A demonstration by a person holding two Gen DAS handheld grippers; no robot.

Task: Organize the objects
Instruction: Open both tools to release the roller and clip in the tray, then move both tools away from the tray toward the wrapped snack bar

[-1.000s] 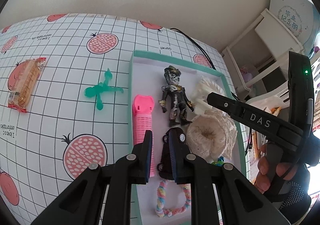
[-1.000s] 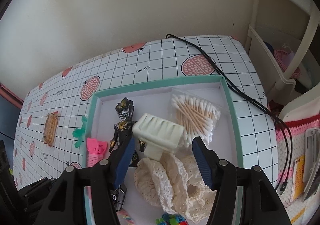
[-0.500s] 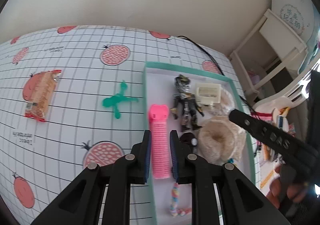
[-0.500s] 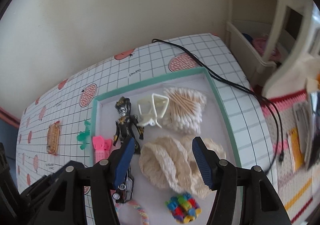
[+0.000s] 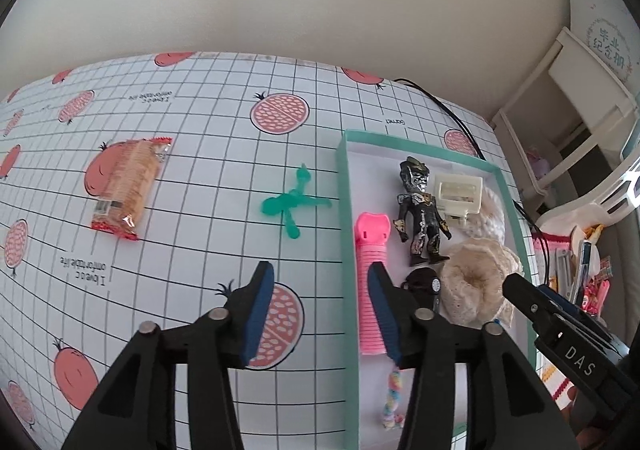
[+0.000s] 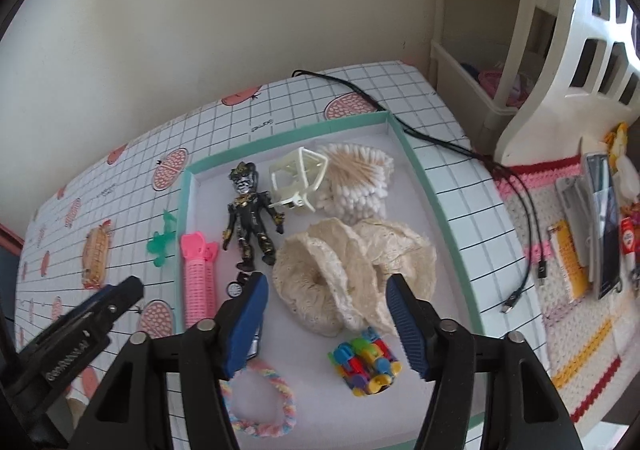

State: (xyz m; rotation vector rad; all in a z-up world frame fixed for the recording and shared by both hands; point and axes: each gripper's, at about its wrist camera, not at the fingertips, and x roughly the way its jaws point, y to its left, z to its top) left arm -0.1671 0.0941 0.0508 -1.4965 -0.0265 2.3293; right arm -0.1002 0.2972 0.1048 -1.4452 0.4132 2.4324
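A teal-rimmed tray [image 5: 345, 210] [image 6: 420, 170] holds a pink hair roller [image 5: 370, 250] [image 6: 196, 274], a black figure [image 5: 422, 218] [image 6: 250, 210], a cream claw clip [image 5: 458, 190] [image 6: 298, 178], cotton swabs [image 6: 360, 182], lace cloth [image 5: 472, 282] [image 6: 348, 270], a pastel braided band [image 6: 260, 402] and a colourful block toy [image 6: 366, 362]. My left gripper [image 5: 320, 282] is open and empty, straddling the tray's left wall. Over the lace hangs my right gripper [image 6: 326, 290], open and empty. A green clip [image 5: 290, 204] [image 6: 162, 242] and a snack packet [image 5: 128, 186] [image 6: 96, 254] lie on the tablecloth left of the tray.
A black cable [image 6: 440, 138] runs past the tray's far right corner and off the table edge. A white shelf unit [image 6: 500, 50] stands to the right. Small items lie on a knitted mat [image 6: 580, 250] beyond that edge. A wall closes off the back.
My left gripper has opened and shifted left, off the pink roller. The right gripper has drawn back, and the cream claw clip has come to rest beside the figure.
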